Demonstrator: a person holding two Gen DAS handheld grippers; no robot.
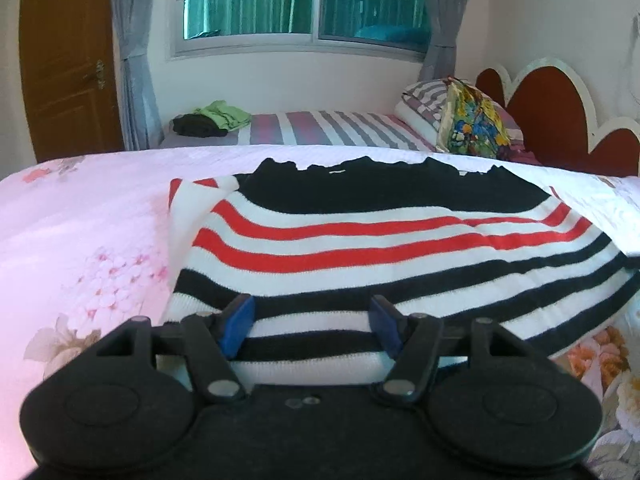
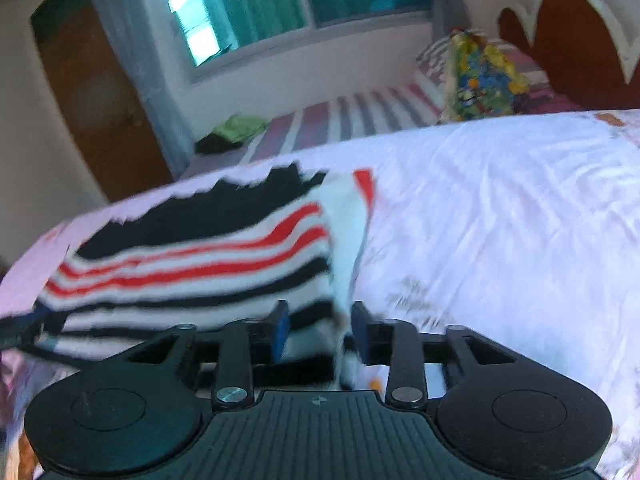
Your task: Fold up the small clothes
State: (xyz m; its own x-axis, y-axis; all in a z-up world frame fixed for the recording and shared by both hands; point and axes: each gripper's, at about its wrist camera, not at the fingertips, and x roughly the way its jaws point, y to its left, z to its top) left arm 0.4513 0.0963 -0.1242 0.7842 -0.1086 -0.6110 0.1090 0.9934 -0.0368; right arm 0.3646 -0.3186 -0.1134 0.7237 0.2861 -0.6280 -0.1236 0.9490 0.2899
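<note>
A small knitted sweater point(image 1: 360, 240) with black, white and red stripes lies flat on the pink floral bedspread point(image 1: 80, 240). My left gripper point(image 1: 313, 322) is open, its blue pads spread over the sweater's near hem. In the right wrist view the sweater point(image 2: 200, 264) lies at left, with a sleeve folded along its right edge. My right gripper point(image 2: 320, 330) is open, its jaws either side of the sweater's near right corner. The left gripper's tip point(image 2: 24, 320) shows at the far left of that view.
A second bed with a striped sheet point(image 1: 328, 128) stands behind, bearing a pile of green and black clothes point(image 1: 212, 120) and a colourful pillow point(image 1: 472, 124). A red headboard point(image 1: 552, 116) is at right, a wooden door point(image 1: 68, 60) at left, a window behind.
</note>
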